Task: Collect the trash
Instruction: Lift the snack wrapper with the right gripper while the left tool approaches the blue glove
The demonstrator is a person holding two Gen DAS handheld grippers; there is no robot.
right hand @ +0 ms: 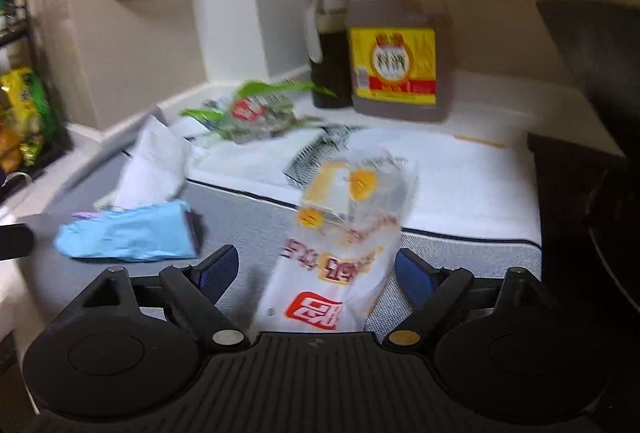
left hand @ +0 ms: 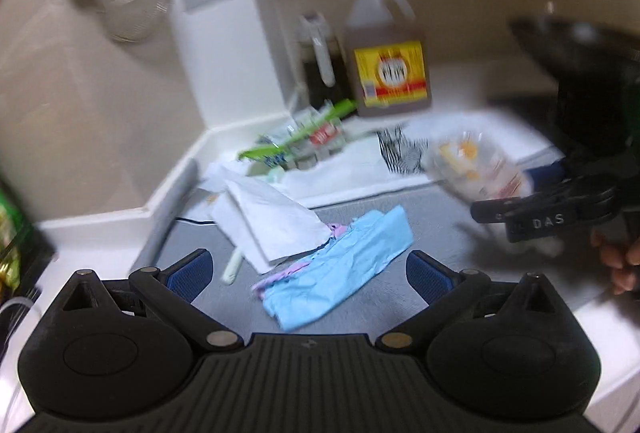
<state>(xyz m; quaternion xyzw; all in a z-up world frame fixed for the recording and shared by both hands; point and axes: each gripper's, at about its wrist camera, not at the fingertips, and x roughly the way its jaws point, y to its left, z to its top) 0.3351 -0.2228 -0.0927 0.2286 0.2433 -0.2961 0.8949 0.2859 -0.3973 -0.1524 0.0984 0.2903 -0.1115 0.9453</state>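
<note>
right tongs point(right hand: 316, 265) gape around plastic wrapper point(right hand: 340, 245).

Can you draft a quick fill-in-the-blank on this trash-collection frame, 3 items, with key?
1. The crumpled paper lying between the left gripper's fingers is light ____ in colour.
2. The big amber-liquid jug with the yellow label has a ____ cap.
3. The printed clear plastic wrapper bag stands between the open fingers of the ____ gripper.

Missing words: blue; yellow; right
</note>
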